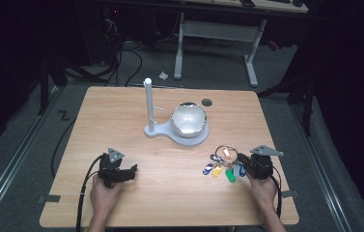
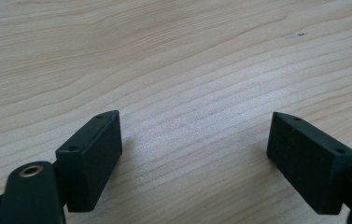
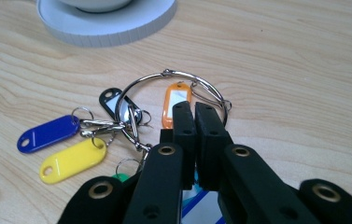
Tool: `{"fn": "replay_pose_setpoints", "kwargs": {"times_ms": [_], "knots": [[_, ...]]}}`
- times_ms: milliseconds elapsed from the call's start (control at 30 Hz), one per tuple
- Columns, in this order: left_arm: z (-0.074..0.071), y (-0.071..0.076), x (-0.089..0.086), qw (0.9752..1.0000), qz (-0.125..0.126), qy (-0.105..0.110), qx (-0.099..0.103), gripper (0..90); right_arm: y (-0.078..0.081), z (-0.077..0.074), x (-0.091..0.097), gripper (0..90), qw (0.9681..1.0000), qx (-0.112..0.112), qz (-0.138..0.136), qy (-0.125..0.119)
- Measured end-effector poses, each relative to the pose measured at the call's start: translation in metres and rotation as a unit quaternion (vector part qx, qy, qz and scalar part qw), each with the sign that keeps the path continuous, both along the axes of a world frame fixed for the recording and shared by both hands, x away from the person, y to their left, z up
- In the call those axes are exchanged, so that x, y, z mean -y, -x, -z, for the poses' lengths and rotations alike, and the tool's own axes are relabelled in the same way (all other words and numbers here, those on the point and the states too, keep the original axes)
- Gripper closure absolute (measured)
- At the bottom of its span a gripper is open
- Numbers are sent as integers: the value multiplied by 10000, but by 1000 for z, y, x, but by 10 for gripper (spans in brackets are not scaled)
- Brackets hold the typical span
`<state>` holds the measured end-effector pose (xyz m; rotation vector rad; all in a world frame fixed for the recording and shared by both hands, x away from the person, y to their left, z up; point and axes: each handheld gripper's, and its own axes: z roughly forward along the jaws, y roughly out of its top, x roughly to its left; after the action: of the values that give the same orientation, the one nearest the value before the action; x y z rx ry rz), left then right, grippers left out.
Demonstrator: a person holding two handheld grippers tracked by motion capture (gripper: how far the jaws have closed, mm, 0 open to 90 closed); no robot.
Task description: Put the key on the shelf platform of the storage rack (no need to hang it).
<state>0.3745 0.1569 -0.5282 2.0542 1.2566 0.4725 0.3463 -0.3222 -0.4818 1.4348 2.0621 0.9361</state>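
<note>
- The light wooden counter (image 1: pixel 170 203) stood on grey floor (image 1: pixel 15 140) in a dark room.
- The left hand-held gripper (image 2: pixel 194 154) was spread wide above bare wood.
- The right hand-held gripper (image 3: pixel 194 114) was pressed together over the key ring (image 3: pixel 164 77).

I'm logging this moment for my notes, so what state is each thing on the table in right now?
Left claw: open, jaws wide apart over bare table, holding nothing.
Right claw: jaws closed together over the key ring; whether it grips the ring, I cannot tell.
Key ring: flat on the table, coloured tags fanned out.
White stand: upright, nothing hanging on its post.
Dome: sitting on the stand's base.
</note>
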Motion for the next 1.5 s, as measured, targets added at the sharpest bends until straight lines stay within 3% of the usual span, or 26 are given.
{"fn": "replay_pose_setpoints", "kwargs": {"times_ms": [233,500,767,1100,1500], "knots": [[0,0,0,10000,0,1,0,186,0,-16,1,889,9998,174,-66,-78],[0,0,0,10000,0,3,0,185,-5,-50,-2,890,9984,488,-267,-47],[0,0,0,10000,1,6,-3,185,-11,-73,-1,889,9973,641,-350,-85],[0,0,0,10000,0,7,-3,185,-18,-115,0,889,9941,943,-529,-99],[0,0,0,10000,1,6,-3,185,-27,-142,-10,889,9908,1115,-760,-91]]}}
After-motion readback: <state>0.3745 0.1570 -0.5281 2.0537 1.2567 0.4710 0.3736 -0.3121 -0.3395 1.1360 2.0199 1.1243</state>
